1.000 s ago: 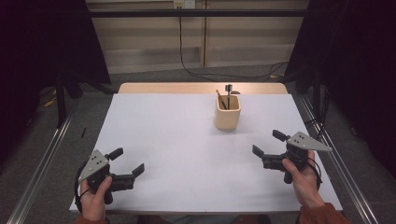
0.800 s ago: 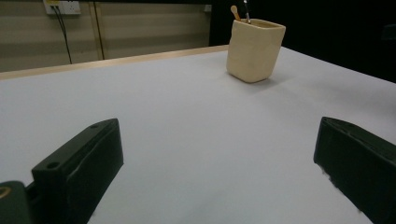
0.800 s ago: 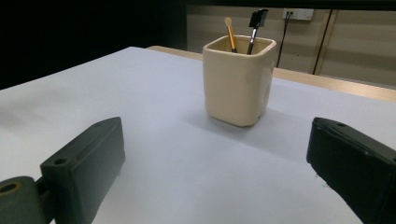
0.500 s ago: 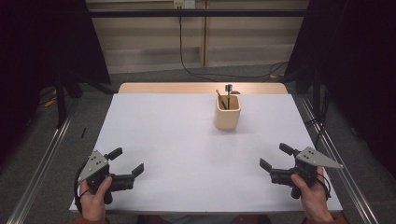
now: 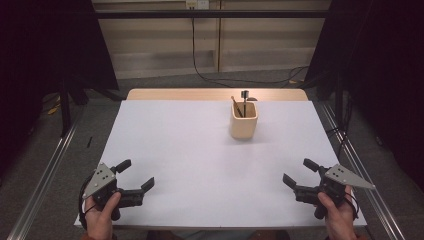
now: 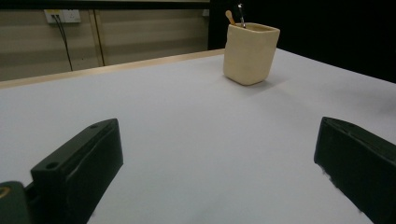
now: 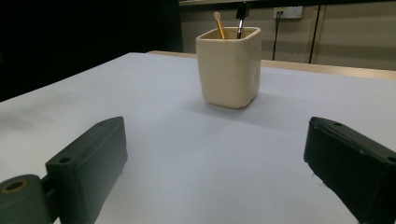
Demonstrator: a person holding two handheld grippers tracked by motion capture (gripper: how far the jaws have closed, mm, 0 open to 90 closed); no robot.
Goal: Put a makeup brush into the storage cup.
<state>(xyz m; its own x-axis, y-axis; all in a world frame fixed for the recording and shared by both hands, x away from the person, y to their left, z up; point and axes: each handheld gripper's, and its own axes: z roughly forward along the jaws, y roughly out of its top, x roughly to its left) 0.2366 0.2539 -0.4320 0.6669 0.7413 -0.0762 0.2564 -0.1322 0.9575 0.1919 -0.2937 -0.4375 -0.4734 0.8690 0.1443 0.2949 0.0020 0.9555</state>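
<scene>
At the near edge of the white table (image 5: 200, 150), left gripper (image 5: 135, 176) sits low over the near-left corner, held by the person's left hand (image 5: 101, 220); jaws spread wide, nothing between them, only bare white surface seen in the left gripper view between the two black jaws. Right gripper (image 5: 301, 173) sits low over the near-right corner in the person's right hand (image 5: 336, 215); jaws likewise spread apart and empty, bare table between them in the right gripper view. Both grippers point forward and inward toward the table's middle, well apart from each other. Cream square holder (image 5: 244, 120) stands upright on the far half of the table, right of centre, well apart from both grippers; nearer the right gripper's side than the left. Standing in it: a tan wooden stick (image 7: 219, 25) leaning left, and a dark-handled tool (image 7: 241, 18) roughly upright beside it; what their lower ends look like is hidden by the holder's wall. Open white surface lies between each gripper and the holder, no object in the line between. Beyond the table's far edge: a strip of pale wood (image 5: 215, 94), then grey floor with a black cable (image 5: 210, 79) running across it, and a wall socket (image 6: 62, 16) on the back wall. Metal rails (image 5: 45, 172) run along the left and right sides of the table; dark curtains on both sides
</scene>
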